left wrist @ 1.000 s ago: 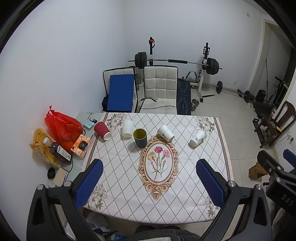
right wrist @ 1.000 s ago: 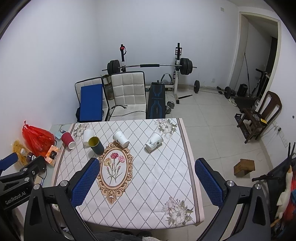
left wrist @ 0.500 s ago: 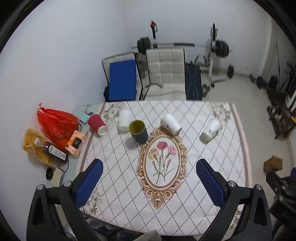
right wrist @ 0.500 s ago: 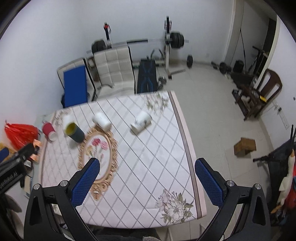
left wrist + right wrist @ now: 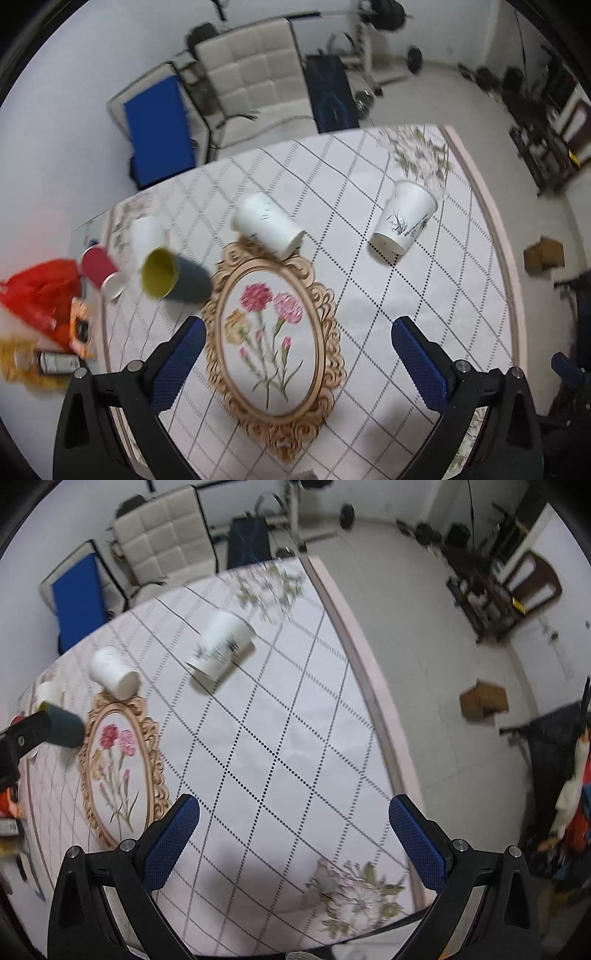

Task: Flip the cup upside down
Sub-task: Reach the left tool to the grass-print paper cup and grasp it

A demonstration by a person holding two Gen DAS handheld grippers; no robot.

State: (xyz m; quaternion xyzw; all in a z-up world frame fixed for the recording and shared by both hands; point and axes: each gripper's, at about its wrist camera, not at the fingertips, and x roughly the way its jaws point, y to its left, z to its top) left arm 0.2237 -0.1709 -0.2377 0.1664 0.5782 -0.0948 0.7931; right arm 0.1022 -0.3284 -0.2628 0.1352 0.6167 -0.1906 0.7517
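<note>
Several cups sit on the patterned tablecloth [image 5: 369,314]. A grey cup with a yellow inside [image 5: 173,275] stands upright at the left. A plain white cup [image 5: 266,224] and a white cup with a plant print [image 5: 404,218] lie on their sides. A white cup [image 5: 146,232] and a red cup [image 5: 99,267] are behind the grey one. My left gripper [image 5: 297,362] is open above the flower oval, empty. My right gripper [image 5: 293,840] is open above the table's right part, empty. The printed cup [image 5: 221,644] and the plain cup [image 5: 114,672] show far ahead of it.
A red bag [image 5: 37,291], snack packs and a bottle [image 5: 55,362] lie at the table's left edge. White chairs [image 5: 255,77] and a blue pad [image 5: 159,129] stand behind the table. Gym gear and a wooden block [image 5: 484,699] are on the floor to the right.
Both grippers have moved down and forward toward the table and tilted; the cups look larger and closer. Both stay open. No cup has moved.
</note>
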